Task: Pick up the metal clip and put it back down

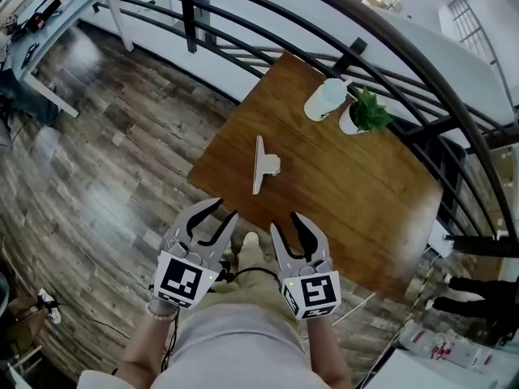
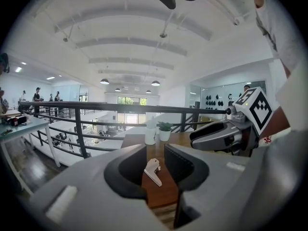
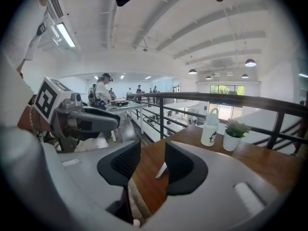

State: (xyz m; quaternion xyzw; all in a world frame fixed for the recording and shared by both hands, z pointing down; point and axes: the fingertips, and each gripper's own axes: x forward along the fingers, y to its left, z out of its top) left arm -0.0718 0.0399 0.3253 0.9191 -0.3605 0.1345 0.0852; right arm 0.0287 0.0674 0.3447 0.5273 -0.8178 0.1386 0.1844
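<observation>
Mid-table on the wooden table (image 1: 349, 209), the metal clip (image 1: 263, 166) lies flat, apart from my tongs. My left gripper (image 1: 224, 212) and right gripper (image 1: 284, 221) gape wide, holding nothing. A white bottle (image 1: 325, 100) and potted plant (image 1: 366, 112) stand beyond it by the railing (image 1: 243, 51).

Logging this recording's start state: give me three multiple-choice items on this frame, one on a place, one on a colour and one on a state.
1. Where does the clip lie?
A. On the table, touching nothing else
B. On the floor
C. On a chair

2. What colour is the bottle beside the plant?
A. Red
B. White
C. Black

3. How are the left gripper and right gripper?
A. Both shut
B. One shut on the clip
C. Both open and empty

Key:
1. A, the head view shows it lying on bare wood, away from the bottle and plant.
2. B, its body is white in every view.
3. C, each gripper view shows the jaws apart, with the clip on the table farther ahead.
</observation>
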